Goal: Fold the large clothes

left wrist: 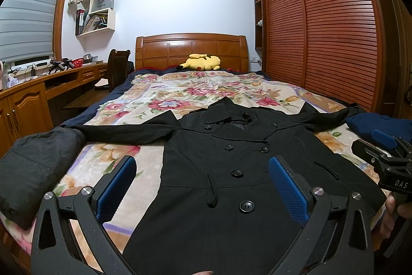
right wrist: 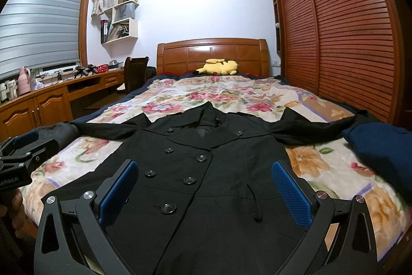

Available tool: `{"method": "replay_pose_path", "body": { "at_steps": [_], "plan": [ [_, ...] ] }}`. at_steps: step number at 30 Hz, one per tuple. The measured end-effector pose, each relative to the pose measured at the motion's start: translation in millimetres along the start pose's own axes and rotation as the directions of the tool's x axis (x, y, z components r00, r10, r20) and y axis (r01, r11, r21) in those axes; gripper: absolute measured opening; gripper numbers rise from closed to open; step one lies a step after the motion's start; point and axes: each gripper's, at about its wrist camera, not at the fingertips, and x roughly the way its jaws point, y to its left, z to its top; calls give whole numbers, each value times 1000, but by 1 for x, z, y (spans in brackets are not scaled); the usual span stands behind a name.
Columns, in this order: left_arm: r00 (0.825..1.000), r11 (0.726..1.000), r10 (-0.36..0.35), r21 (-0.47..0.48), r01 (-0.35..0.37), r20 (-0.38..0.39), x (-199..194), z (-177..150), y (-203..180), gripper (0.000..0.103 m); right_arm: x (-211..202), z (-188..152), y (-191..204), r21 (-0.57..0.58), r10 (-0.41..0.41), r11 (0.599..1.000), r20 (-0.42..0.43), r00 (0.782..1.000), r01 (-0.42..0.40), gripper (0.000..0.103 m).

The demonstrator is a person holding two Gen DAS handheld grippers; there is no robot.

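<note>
A black double-breasted coat [left wrist: 221,172] [right wrist: 206,172] lies flat and face up on the bed, collar toward the headboard, both sleeves spread sideways. My left gripper [left wrist: 203,166] hovers open above the coat's lower left part, blue pads wide apart, nothing between them. My right gripper [right wrist: 206,172] hovers open above the coat's lower middle, also holding nothing. In the left wrist view the right gripper [left wrist: 386,146] shows at the right edge, held by a hand. The left gripper [right wrist: 23,146] appears at the left edge of the right wrist view.
The bed carries a floral blanket [left wrist: 180,94]. A dark folded garment [left wrist: 33,166] sits at its left corner, a navy garment [right wrist: 381,146] at the right. A yellow plush toy [left wrist: 203,61] lies by the headboard. A wooden desk [left wrist: 38,89] runs on the left, a wardrobe [left wrist: 322,30] on the right.
</note>
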Motion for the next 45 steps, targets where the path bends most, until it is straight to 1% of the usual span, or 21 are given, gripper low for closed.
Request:
{"method": "replay_pose_path", "body": {
  "at_steps": [8, 13, 15, 17, 23, 28, 30, 32, 37, 41, 45],
  "plan": [
    [1000, 1000, 9, 0, -9, -11, -1, 0, 6, 103, 1, -1, 1, -5, -1, 1000, -3, 1000, 1, 103],
    [999, 999, 23, -21, -24, -38, 6, 0, 13, 103, 10, -2, 7, -22, 10, 1000, -27, 1000, -11, 103],
    [999, 999, 25, -36, -27, -47, 9, 2, 19, 103, 17, -2, 9, -42, 2, 999, -43, 999, -4, 103],
    [998, 998, 31, -47, -34, -54, 10, 4, 24, 103, 25, 0, 12, -55, 10, 998, -61, 998, -13, 103],
    [994, 996, 54, -67, -61, -95, 21, 9, 42, 103, 39, 13, 20, -93, 23, 995, -74, 997, -29, 103],
    [991, 993, 62, -97, -73, -116, 27, 12, 59, 103, 50, 23, 27, -107, 57, 992, -75, 996, -65, 103],
    [988, 992, 91, -81, -101, -122, 28, 13, 63, 103, 55, 25, 29, -115, 73, 990, -76, 994, -82, 103],
    [987, 991, 116, -61, -123, -112, 27, 14, 67, 103, 62, 27, 30, -121, 92, 987, -80, 993, -101, 103],
    [982, 986, 156, -39, -161, -108, 30, 19, 86, 103, 78, 27, 33, -139, 130, 980, -91, 987, -142, 103],
    [971, 978, 205, -13, -208, -121, 42, 21, 107, 103, 95, 28, 33, -136, 158, 976, -105, 982, -171, 103],
    [963, 974, 225, 2, -227, -146, 64, 23, 124, 103, 114, 30, 32, -141, 173, 972, -125, 977, -191, 103]
  ]
}}
